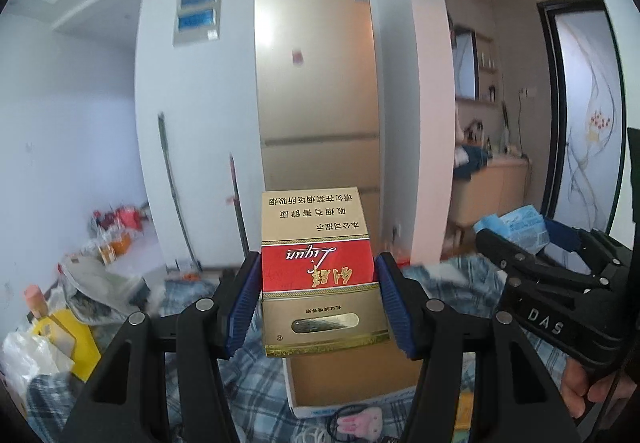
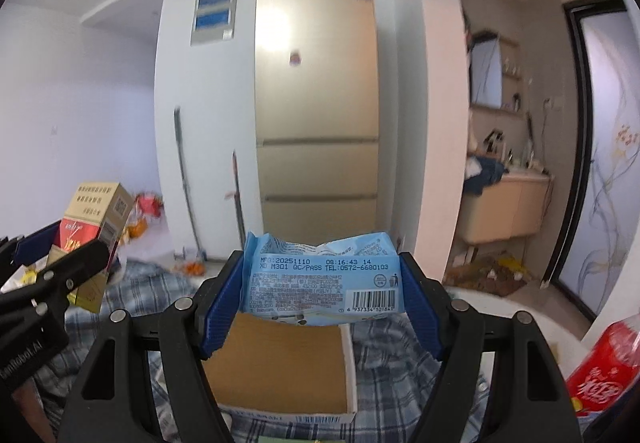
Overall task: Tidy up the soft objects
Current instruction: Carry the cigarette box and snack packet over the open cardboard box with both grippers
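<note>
Left tongs [image 1: 318,297] clamp a red-and-gold cardboard cigarette carton [image 1: 316,263]; right tongs [image 2: 320,293] pinch a crumpled pale-blue plastic wipes packet [image 2: 322,279]. Both hang above the open brown cardboard box [image 2: 286,367] (beneath the tips). Packet film could slip free. Box front edge is cut off.

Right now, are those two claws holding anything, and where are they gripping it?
Yes. The left gripper clamps a red and gold cigarette pack by its two narrow sides. The right gripper squeezes a light blue wipes packet by its two ends.
</note>
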`<state>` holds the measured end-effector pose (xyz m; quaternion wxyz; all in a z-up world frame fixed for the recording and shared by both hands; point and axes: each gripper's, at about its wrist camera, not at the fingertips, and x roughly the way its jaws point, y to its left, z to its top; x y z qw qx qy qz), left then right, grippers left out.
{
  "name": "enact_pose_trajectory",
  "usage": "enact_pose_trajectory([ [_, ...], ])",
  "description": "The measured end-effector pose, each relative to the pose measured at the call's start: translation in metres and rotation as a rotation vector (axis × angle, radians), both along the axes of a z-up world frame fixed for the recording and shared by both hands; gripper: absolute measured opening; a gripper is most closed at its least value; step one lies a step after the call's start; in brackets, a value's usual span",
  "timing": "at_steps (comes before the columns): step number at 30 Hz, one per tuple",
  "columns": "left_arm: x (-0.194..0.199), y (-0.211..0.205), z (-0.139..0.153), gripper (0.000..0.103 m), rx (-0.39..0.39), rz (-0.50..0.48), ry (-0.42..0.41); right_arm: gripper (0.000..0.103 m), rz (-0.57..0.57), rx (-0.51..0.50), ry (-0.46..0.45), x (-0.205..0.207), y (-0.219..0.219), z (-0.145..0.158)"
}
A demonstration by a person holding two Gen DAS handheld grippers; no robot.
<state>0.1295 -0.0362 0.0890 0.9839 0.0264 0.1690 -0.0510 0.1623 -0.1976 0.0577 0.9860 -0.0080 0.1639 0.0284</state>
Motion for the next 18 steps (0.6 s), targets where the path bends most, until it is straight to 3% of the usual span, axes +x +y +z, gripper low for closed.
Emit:
enact_pose_trajectory([
  [5, 0.037, 0.003, -0.036, 0.06, 0.016, 0.03, 0.113, 0.073, 0.015, -0.091, 0.175, 0.031, 0.013, -0.038],
  [15, 0.084, 0.012, -0.098, 0.06, 0.012, 0.022, 0.298, 0.073, 0.08, -0.018, 0.419, 0.066, 0.009, -0.1],
  [18, 0.093, 0.014, -0.111, 0.06, 0.01, 0.019, 0.349, 0.073, 0.079, -0.048, 0.449, 0.072, 0.012, -0.109],
])
